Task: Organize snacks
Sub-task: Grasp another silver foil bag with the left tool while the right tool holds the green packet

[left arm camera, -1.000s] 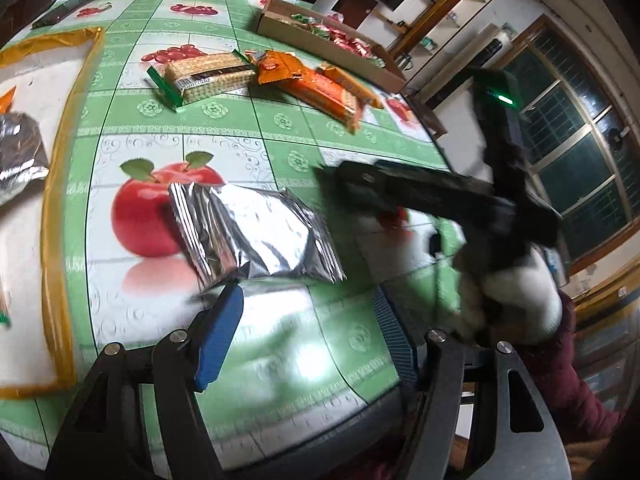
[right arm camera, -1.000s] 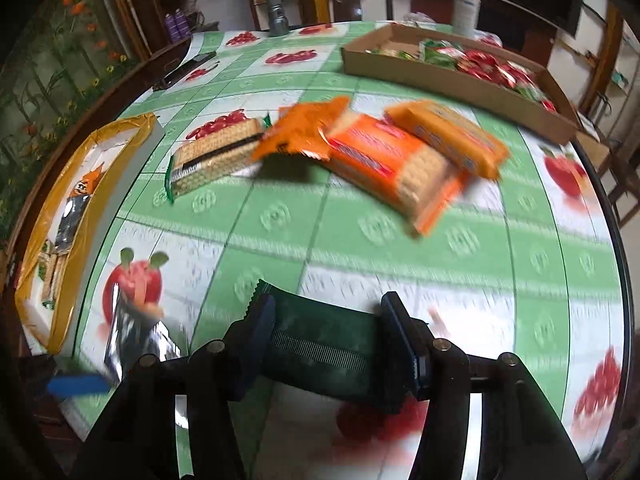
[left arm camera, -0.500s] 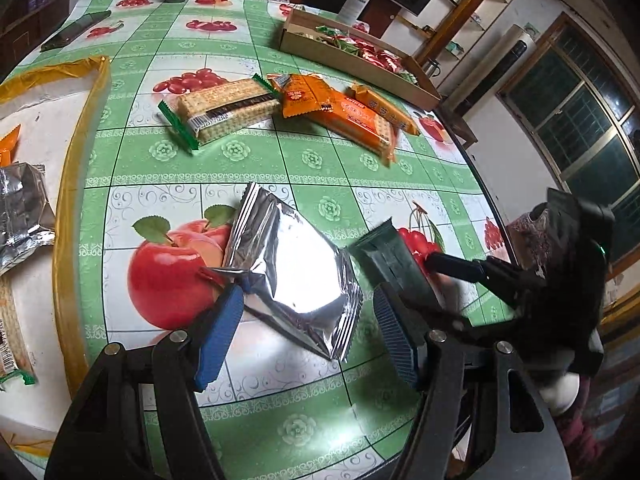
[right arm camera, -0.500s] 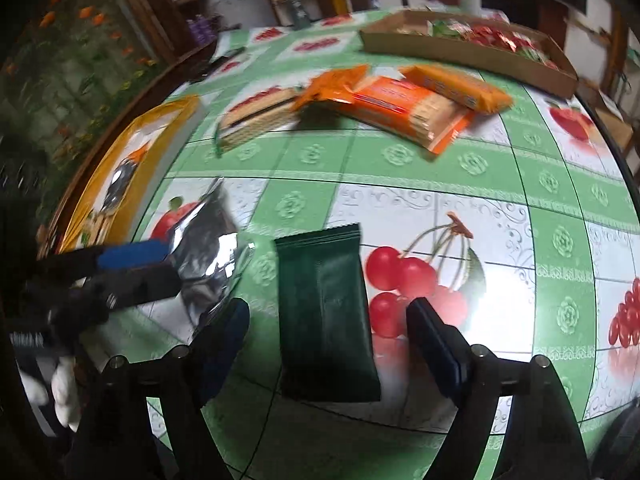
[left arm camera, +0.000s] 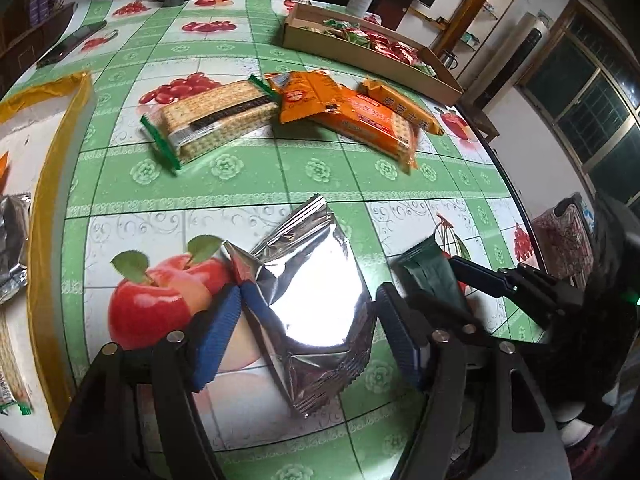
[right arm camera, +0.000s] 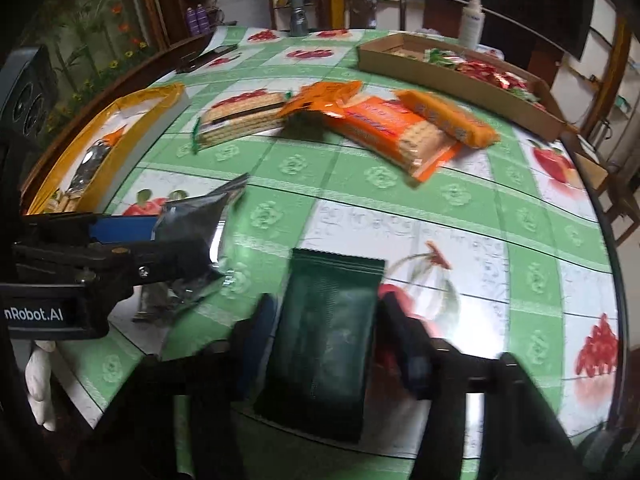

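- Left wrist view puts the silver foil packet point(left arm camera: 308, 304) between your left claw point(left arm camera: 308, 332)'s blue pads, lying on the table point(left arm camera: 240, 168) beside a printed apple; the jaws stand wide, the left pad touching the packet's crumpled edge, the right pad just clear, so nothing is gripped yet.
- Right wrist view shows the dark green packet point(right arm camera: 328, 332) flat on the table between your right claw point(right arm camera: 332, 340)'s fingers, which are spread to either side of it and blurred; whether they touch it cannot be told.
- Farther off lie a green-trimmed cracker pack point(left arm camera: 216, 118) and orange cracker packs point(left arm camera: 360, 116), overlapping in a loose row; behind them sits a cardboard tray point(left arm camera: 360, 54) of red and green sweets, and a yellow-rimmed tray point(right arm camera: 120, 120) holds other packets at the left.
- Your risks, as judged from here: slick foil could buckle or squirt out if your left claw closes on the puffed middle; the two claws work close together and could collide; the green packet lies near the table's edge and a nudge might send it off.
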